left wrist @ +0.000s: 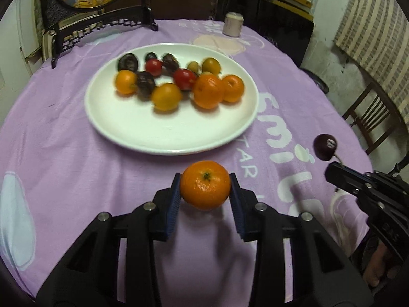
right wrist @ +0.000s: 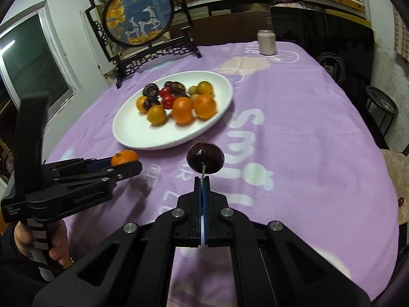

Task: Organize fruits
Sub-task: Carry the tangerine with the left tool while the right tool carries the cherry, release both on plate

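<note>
My left gripper (left wrist: 205,188) is shut on a small orange mandarin (left wrist: 205,184) and holds it above the purple cloth, just short of the white plate (left wrist: 143,128). It also shows in the right wrist view (right wrist: 127,163) with the mandarin (right wrist: 124,157). My right gripper (right wrist: 202,181) is shut on the stem of a dark purple cherry (right wrist: 205,160), which hangs in front of the fingertips, near the plate (right wrist: 143,133). The cherry also shows in the left wrist view (left wrist: 325,147). The plate holds several mandarins, red tomatoes, dark fruits and yellow-green ones.
A framed round picture on a black stand (right wrist: 139,20) stands at the table's back left. A drink can (right wrist: 266,42) stands at the back. A wooden chair (left wrist: 370,117) is beyond the table's right edge. A small red fruit (right wrist: 400,200) lies off the cloth at the right.
</note>
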`<state>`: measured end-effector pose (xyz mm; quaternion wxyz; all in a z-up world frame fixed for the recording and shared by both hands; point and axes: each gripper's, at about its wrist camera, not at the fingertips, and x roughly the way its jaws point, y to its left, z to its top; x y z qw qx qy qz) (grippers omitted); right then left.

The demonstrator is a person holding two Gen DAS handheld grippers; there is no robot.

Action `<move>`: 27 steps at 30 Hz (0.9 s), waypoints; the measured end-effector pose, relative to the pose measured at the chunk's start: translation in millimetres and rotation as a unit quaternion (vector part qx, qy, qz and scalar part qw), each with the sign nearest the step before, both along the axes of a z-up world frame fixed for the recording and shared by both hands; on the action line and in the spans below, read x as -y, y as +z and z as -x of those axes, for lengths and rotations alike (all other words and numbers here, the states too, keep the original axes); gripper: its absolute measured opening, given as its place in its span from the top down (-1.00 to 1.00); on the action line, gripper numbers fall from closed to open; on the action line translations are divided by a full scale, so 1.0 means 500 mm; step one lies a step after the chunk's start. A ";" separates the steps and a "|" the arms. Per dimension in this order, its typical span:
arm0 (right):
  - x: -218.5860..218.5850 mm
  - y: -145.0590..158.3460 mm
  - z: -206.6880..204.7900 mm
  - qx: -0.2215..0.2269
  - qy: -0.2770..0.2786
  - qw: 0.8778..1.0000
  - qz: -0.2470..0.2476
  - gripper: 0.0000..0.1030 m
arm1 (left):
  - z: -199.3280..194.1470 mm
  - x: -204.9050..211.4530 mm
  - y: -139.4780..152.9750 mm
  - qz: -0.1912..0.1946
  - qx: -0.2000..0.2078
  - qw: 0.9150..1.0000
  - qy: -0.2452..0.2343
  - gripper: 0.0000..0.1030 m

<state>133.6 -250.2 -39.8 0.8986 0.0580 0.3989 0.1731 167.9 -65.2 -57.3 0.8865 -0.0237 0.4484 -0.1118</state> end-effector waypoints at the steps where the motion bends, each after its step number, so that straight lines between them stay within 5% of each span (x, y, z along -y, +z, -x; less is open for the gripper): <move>1: -0.009 0.003 -0.003 -0.001 0.003 1.000 0.000 0.99 | 0.002 -0.012 0.004 0.004 0.001 1.000 0.002 0.29; 8: -0.094 0.011 -0.057 -0.011 0.025 1.000 0.006 0.99 | -0.024 -0.122 0.046 0.020 0.027 0.999 0.037 0.29; 12: -0.140 0.022 -0.129 -0.016 0.032 0.999 0.008 0.99 | -0.113 -0.154 0.076 0.013 0.031 0.998 0.044 0.29; 19: -0.189 0.025 -0.292 -0.028 0.017 0.999 0.038 0.99 | -0.301 -0.123 0.086 0.003 0.009 0.999 0.037 0.29; 27: -0.202 0.005 -0.350 -0.044 0.025 0.998 0.041 0.99 | -0.359 -0.091 0.050 -0.012 -0.012 0.999 0.028 0.28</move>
